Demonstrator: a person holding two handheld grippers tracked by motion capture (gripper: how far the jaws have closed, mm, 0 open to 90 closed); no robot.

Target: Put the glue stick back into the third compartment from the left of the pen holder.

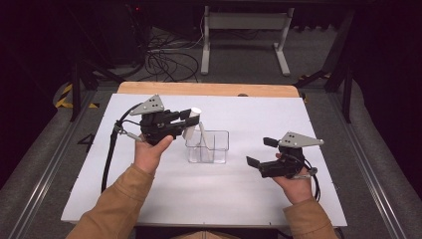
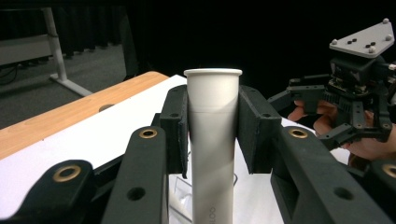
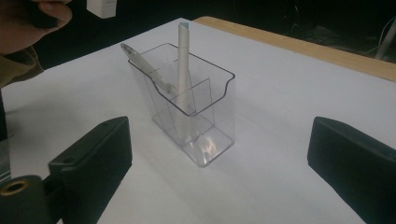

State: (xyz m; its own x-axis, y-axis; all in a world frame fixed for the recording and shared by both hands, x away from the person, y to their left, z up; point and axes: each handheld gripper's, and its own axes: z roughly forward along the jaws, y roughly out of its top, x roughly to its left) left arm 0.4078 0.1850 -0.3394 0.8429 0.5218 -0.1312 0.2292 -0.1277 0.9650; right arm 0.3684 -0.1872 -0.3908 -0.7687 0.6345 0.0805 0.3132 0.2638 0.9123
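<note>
My left gripper (image 1: 191, 119) is shut on a white tube (image 1: 195, 113), held upright just above the far left corner of a clear plastic organizer (image 1: 219, 144). In the left gripper view both pads clamp the tube (image 2: 212, 93) below its flared rim. The organizer (image 3: 219, 70) has compartments and holds a slim white stick (image 3: 183, 60) and a clear pen (image 3: 140, 63), both leaning. To the organizer's right, my right gripper (image 1: 260, 152) is open near the table with nothing between its fingers. It faces the organizer, and its pads (image 3: 93, 154) stand far apart.
The white tabletop (image 1: 278, 119) has a wooden strip (image 1: 209, 89) along its far edge. Beyond it lie cables (image 1: 164, 62) on the floor and a white desk frame (image 1: 244, 30). Open table surface lies in front of and to both sides of the organizer.
</note>
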